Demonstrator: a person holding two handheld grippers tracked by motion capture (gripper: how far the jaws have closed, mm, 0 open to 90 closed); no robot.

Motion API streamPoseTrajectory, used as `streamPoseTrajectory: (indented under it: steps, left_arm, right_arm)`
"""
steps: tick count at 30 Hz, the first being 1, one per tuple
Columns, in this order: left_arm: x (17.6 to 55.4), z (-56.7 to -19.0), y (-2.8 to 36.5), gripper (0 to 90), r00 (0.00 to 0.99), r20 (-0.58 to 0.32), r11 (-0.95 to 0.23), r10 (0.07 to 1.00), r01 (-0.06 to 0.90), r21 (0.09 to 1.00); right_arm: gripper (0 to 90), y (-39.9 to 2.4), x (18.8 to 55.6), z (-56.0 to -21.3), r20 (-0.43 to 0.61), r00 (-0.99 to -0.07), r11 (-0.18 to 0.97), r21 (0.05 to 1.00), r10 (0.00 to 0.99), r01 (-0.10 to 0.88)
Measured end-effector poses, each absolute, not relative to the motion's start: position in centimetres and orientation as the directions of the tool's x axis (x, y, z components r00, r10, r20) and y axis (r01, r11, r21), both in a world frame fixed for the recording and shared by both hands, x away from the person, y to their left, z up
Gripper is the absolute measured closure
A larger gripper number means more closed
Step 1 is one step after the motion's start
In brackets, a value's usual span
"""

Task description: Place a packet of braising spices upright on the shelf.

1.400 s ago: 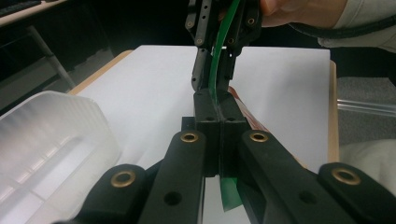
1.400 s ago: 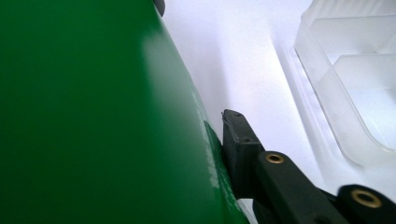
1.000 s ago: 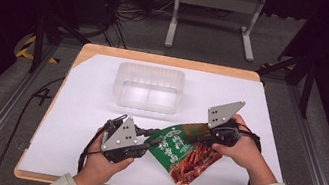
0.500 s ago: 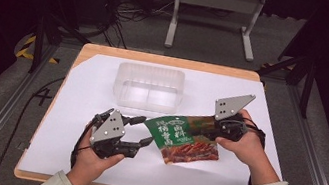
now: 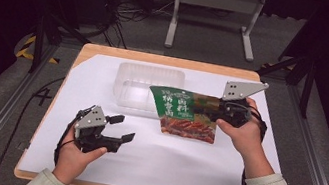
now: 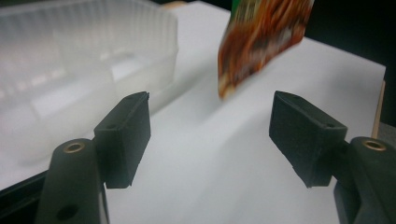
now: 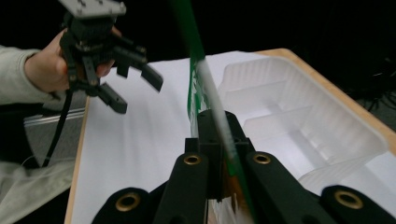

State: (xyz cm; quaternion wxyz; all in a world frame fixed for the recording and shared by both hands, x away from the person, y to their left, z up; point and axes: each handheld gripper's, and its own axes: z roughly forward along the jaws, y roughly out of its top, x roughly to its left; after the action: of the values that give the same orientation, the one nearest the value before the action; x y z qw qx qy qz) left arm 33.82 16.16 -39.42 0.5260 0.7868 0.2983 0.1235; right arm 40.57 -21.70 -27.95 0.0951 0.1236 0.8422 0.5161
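1. Right now the right gripper (image 5: 215, 112) has its jaws clamped on one edge of a green and red snack packet (image 5: 188, 114); in the right gripper view the packet (image 7: 205, 98) runs edge-on between the closed jaws and rises past them.
2. Out from those jaws, the packet hangs lifted off the white sheet (image 5: 182, 156), its far end overlapping the near corner of the clear plastic tray (image 5: 145, 87) in the high view.
3. Beyond the packet on its other side, the right gripper view shows the tray (image 7: 299, 116) lying close by, with dividers inside.
4. Behind the jaws, the right hand (image 5: 242, 133) wraps the handle; a grey plate sits on top.
5. Left gripper (image 5: 118, 128): jaws spread wide, nothing between them, held low over the sheet and well apart from the packet.
6. Ahead of its jaws, the left gripper view shows the packet's lower end (image 6: 259, 42) hanging above the sheet, with the tray (image 6: 84, 70) off to one side.
7. Left hand (image 5: 72, 150) grips from below.
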Motion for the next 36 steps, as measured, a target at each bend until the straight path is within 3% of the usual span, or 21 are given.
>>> streamPoseTrajectory:
  steps: [5,9,20,26,36]
  left_arm:
    - [33.9,-40.5,17.8,30.6,0.783,-0.115,-0.275,0.611,0.347,0.897]
    - [34.1,-41.3,18.7,25.4,0.801,-0.119,-0.303,0.586,0.353,0.885]
    - [34.4,-42.5,20.1,4.0,0.768,-0.099,-0.304,0.633,0.364,0.881]
    - [34.7,-42.8,20.8,2.8,0.749,-0.136,-0.264,0.649,0.389,0.882]
    - [34.9,-43.3,21.5,2.6,0.752,-0.086,-0.288,0.653,0.351,0.891]
  right_arm:
    - [90.0,-21.5,41.3,-27.0,-0.031,-0.93,0.407,0.904,0.367,0.131]
    - [90.0,-21.0,42.0,-26.6,-0.02,-0.922,0.391,0.909,0.387,0.145]
    - [90.0,-19.5,44.1,-25.6,-0.004,-0.887,0.335,0.927,0.461,0.169]
    - [90.0,-19.2,45.2,-25.3,0.014,-0.864,0.286,0.941,0.503,0.181]
    - [90.0,-18.5,47.4,-25.0,0.043,-0.814,0.219,0.954,0.579,0.206]
